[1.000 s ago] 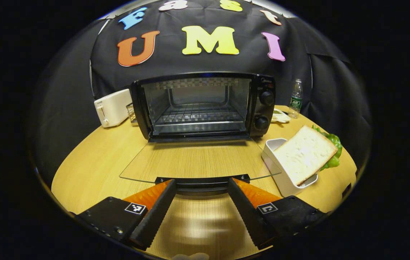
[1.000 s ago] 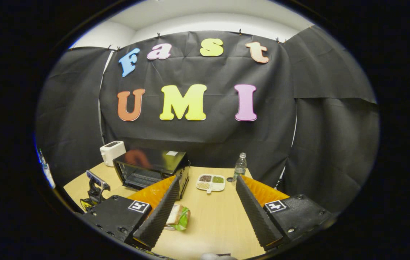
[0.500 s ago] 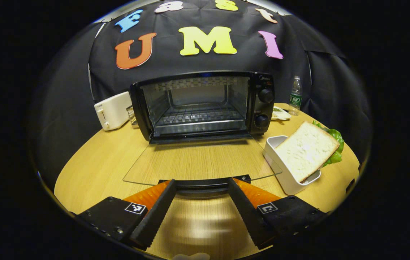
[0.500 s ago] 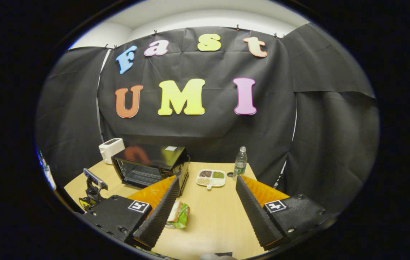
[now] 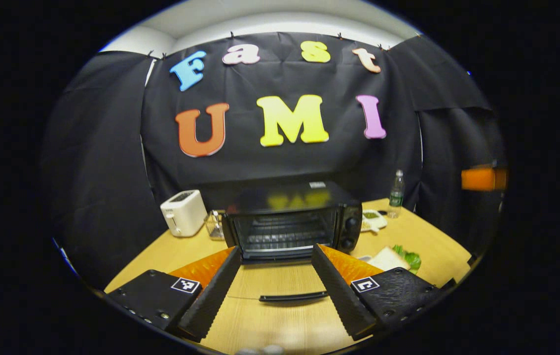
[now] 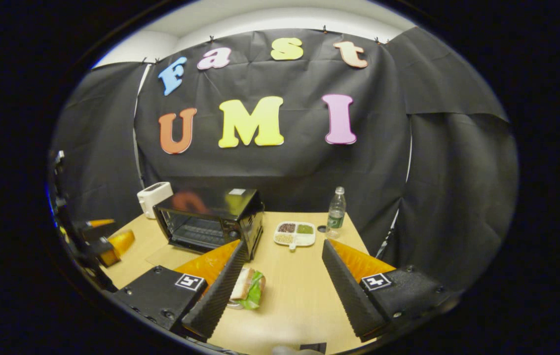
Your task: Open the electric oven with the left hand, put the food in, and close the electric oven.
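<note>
— Backing off, is it? What's the left gripper [image 5: 270, 283] doing now, compared with a second ago?

— It's pulling up and away from the oven [image 5: 292, 222]. Its fingers were spread right at the door handle [image 5: 293, 297]; now they're hanging above it, parted and holding nothing, and the handle is lying free between them, well in front of the oven mouth. The glass door is lying flat on the table [image 5: 161, 256].

— And the right gripper [image 6: 280, 286]?

— Hovering to the oven's right, fingers wide apart and empty. It's drifting a little, not yet reaching.

— Where's the food sitting?

— The sandwich [image 6: 246, 289] is lying in a small white dish, just off the oven's front right corner, beside the open door. From the right gripper view it's partly tucked behind that gripper's own left finger.

— How's it going to handle?

— I'm guessing light and soft: sliced bread with lettuce sticking out, so it's likely squashing or sliding apart under a hard pinch. Closing gently across the bread's two flat faces looks safest to me. Taking the stiff dish by its rim may be another option.

— Anything else around the oven?

— A white toaster [image 5: 183, 213] is standing to its left. A divided snack tray [image 6: 295, 233] and a water bottle [image 6: 335, 212] are sitting to its right, further back.
</note>
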A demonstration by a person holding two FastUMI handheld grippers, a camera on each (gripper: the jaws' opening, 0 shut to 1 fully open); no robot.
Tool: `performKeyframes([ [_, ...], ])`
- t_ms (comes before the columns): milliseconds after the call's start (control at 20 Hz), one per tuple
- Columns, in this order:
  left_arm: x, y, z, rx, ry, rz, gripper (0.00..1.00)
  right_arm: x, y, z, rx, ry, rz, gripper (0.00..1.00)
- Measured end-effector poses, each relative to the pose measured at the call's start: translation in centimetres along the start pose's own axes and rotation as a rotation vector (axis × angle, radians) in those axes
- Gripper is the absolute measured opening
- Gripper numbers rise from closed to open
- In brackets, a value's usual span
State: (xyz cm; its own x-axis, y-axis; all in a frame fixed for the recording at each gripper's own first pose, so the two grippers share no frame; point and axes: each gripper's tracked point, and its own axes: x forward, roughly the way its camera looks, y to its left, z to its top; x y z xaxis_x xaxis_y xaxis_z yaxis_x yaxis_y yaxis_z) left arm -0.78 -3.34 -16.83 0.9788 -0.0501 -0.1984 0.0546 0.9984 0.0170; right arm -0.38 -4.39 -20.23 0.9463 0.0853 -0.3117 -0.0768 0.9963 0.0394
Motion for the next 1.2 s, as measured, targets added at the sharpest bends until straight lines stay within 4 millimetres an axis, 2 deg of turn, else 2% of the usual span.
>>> performKeyframes([
  [250,-3.1,2.1,8.2,-0.005,-0.111,0.043,0.95,2.5,2.4,-7.9,0.081,0.151,0.05,1.0],
  [350,-4.2,2.3,10.9,-0.006,-0.154,0.047,0.95,4.1,3.2,-10.2,0.139,0.208,0.076,0.97],
  [450,-5.0,2.6,12.5,-0.007,-0.181,0.052,0.95,5.9,4.0,-11.6,0.199,0.256,0.098,0.97],
  [600,-5.6,2.5,13.5,0.0,-0.201,0.055,0.95,8.2,5.5,-13.1,0.27,0.317,0.145,0.95],
  [700,-5.5,2.3,13.4,-0.006,-0.191,0.05,0.95,9.5,6.4,-13.9,0.31,0.375,0.18,0.99],
  [800,-5.4,2.5,13.1,-0.002,-0.18,0.057,0.95,10.0,7.2,-14.2,0.356,0.441,0.225,0.99],
  [850,-5.4,2.6,13.1,0.0,-0.18,0.063,0.95,10.4,7.3,-14.4,0.369,0.467,0.246,0.91],
  [1000,-5.2,2.6,13.1,-0.004,-0.174,0.068,0.95,11.5,8.2,-15.3,0.389,0.556,0.295,0.89],
  [1050,-5.0,2.6,13.0,-0.006,-0.171,0.071,0.95,11.7,8.4,-15.7,0.383,0.594,0.306,0.94],
  [1100,-4.9,2.6,12.8,-0.009,-0.161,0.071,0.95,11.7,8.4,-15.9,0.382,0.617,0.313,0.82],
  [1150,-4.8,2.6,12.6,-0.012,-0.156,0.074,0.95,12.0,8.3,-15.8,0.392,0.624,0.318,0.83],
  [1200,-4.7,2.6,12.6,-0.012,-0.152,0.075,0.95,12.1,8.4,-16.2,0.406,0.645,0.317,0.75],
])
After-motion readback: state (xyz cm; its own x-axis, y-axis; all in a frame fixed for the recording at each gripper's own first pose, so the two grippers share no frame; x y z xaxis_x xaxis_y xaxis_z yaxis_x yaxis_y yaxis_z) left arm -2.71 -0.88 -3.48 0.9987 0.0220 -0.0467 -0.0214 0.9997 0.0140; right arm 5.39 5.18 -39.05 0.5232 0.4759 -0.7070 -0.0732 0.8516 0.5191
